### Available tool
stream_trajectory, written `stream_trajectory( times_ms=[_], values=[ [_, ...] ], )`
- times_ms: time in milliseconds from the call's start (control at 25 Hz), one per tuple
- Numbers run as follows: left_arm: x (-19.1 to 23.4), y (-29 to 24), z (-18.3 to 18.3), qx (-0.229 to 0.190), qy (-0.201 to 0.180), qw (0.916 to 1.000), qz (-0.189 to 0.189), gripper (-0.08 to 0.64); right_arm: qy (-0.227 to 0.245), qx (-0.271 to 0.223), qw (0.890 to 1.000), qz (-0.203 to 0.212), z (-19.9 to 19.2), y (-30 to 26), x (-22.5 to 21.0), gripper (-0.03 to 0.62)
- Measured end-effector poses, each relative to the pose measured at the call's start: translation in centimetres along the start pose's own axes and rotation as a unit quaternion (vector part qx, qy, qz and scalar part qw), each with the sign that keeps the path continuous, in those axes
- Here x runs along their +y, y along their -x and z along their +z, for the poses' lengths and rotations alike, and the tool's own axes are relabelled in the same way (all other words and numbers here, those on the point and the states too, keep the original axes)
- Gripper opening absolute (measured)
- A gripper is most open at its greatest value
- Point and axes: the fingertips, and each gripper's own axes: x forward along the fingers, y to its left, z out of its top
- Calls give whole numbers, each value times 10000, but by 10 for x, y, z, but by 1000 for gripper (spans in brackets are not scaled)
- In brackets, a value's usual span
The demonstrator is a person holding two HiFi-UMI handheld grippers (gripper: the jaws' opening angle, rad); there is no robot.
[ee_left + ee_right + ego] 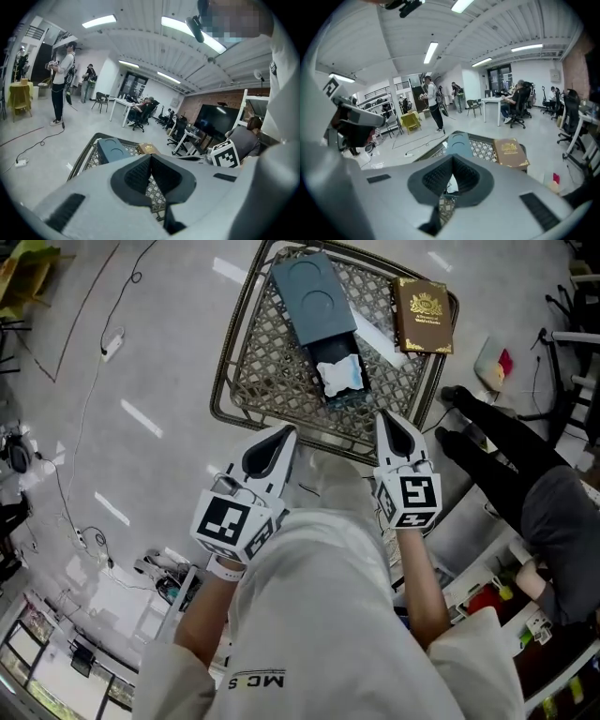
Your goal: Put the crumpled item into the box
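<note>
A dark teal box (314,296) lies on a round metal lattice table (246,381), with its inner tray pulled out toward me. White crumpled paper (339,374) sits in that tray. My left gripper (284,435) and right gripper (385,420) hover at the table's near edge, both shut with nothing between their jaws. The left gripper view shows the left gripper (151,157) below the box (111,150). In the right gripper view the right gripper (452,159) points at the box (459,143), and a bit of the paper (451,183) shows through the jaw gap.
A brown book (424,315) and a white strip (380,341) lie on the table's far right. A seated person (539,507) stretches legs toward the table on the right. Cables and a power strip (112,343) run over the floor to the left. Desks, chairs and standing people (61,79) fill the room beyond.
</note>
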Motion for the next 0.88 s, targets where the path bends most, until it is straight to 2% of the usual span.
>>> stream_trajectory(
  times_ms=[360,640,880],
  values=[
    [-26,33,41,-388,-480,9980,-149,23,314,-674,9969,269,59,69,23,15],
    [-40,50,57,-599,-898,9940,-183,23,605,-1242,9902,192,93,108,29,15],
    [-42,58,61,-636,-995,9928,-204,23,455,-1554,9866,198,113,118,38,15]
  ],
)
